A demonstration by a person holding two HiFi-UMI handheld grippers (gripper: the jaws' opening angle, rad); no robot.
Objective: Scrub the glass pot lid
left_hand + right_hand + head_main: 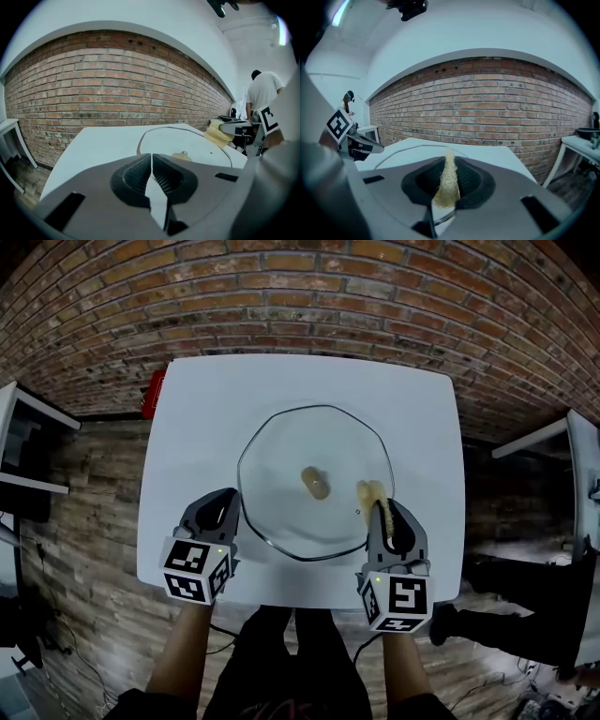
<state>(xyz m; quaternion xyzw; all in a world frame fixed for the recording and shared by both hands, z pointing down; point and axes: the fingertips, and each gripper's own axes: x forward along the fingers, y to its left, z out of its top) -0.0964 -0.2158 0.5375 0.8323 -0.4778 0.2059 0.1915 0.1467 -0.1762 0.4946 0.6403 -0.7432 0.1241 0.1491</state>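
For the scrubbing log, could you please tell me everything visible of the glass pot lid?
The round clear glass pot lid lies flat, knob up, in the middle of the white square table. It has a thin dark metal rim, a pale tan centre knob and perhaps a small vent hole near its right edge. The yellowish fibrous scrubber in the right tongs overlaps its right side; contact is unclear. The shut left tongs sit beside its left rim.
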